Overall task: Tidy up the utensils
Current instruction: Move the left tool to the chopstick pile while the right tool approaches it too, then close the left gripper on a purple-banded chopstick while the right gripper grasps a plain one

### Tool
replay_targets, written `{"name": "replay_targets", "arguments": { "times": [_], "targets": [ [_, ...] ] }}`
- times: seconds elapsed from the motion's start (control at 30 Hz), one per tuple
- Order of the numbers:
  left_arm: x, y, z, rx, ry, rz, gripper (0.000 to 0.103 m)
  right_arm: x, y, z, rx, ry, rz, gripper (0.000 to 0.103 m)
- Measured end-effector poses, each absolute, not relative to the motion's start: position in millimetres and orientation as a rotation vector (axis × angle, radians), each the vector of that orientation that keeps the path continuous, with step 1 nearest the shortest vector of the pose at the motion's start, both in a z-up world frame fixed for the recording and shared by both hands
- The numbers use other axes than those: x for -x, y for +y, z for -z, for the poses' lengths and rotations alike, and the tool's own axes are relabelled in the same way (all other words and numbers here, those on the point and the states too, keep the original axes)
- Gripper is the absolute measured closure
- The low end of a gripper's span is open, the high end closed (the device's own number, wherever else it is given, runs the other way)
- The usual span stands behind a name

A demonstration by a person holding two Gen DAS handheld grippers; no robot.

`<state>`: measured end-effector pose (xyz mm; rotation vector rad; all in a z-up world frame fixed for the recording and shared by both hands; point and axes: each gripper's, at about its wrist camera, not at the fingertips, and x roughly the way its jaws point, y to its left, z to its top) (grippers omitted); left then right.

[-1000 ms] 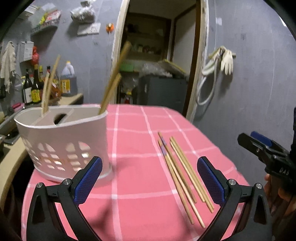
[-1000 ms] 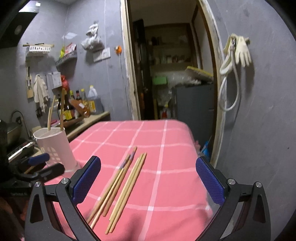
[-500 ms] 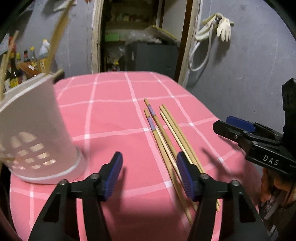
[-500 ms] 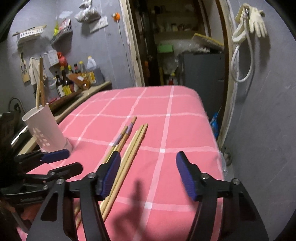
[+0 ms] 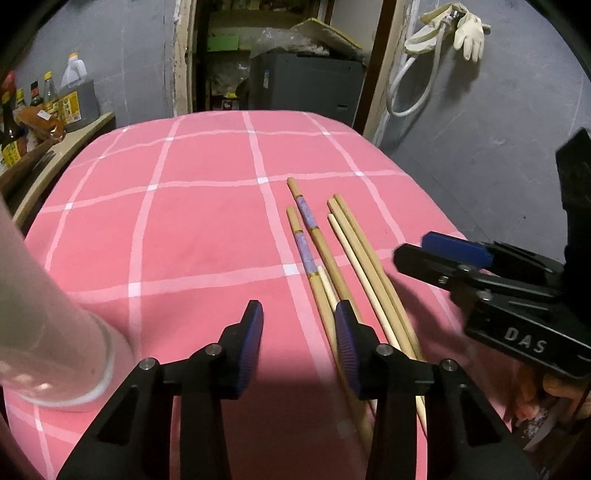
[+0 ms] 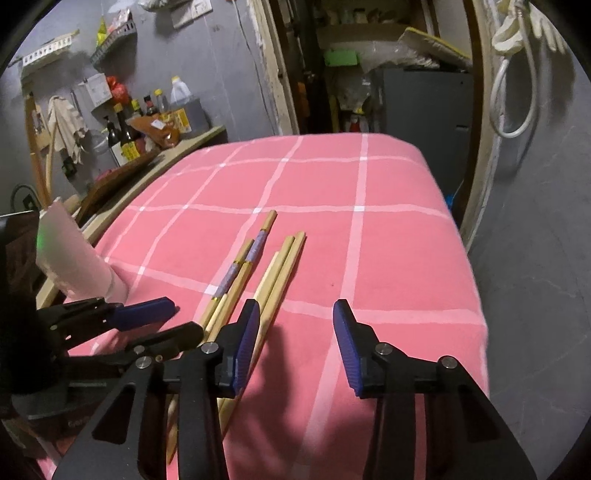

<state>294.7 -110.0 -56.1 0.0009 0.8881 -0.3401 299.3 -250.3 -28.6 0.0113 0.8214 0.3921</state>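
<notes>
The table [image 5: 207, 229] wears a pink cloth with white check lines, matt and soft, a little fuzzy in weave. The chopsticks [image 5: 354, 254] look like pale wood or bamboo, smooth with a faint satin sheen; two carry a purple patterned band edged with thin gold rings. The holder [image 6: 74, 266] is white plastic, smooth, lightly glossy at its base rim. Each tool, left [image 5: 299, 339] and right [image 6: 295, 339], is matt black plastic with bright metal screw heads, and its pads [image 5: 251, 347] are blue, ribbed and rubbery. The wall [image 5: 498, 122] is grey, matt and rough. The gloves [image 5: 469, 27] hanging there look like pale rubber.
</notes>
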Motion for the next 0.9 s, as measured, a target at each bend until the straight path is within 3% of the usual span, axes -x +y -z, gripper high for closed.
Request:
{"name": "replay_targets", "arguments": {
  "times": [0.17, 0.57, 0.83, 0.9],
  "targets": [
    [-300.7, -109.4, 56.1, 0.004, 0.898, 0.341, 0.075, -314.2, -247.3, 34.5, -0.007, 0.862, -0.385, 0.068],
    [-314.4, -109.2, 57.8, 0.003, 0.927, 0.307, 0.077, -325.8, -238.7, 35.8, 0.007, 0.891, -0.387, 0.069],
    [-320.9, -111.3, 56.1, 0.02, 0.94, 0.3, 0.078, -344.8, -230.2, 36.3, -0.008, 0.937, -0.374, 0.08],
    [-320.7, -110.3, 55.7, 0.023, 0.943, 0.3, 0.082, -345.5, -231.8, 35.0, -0.009, 0.942, -0.369, 0.086]
  ]
}}
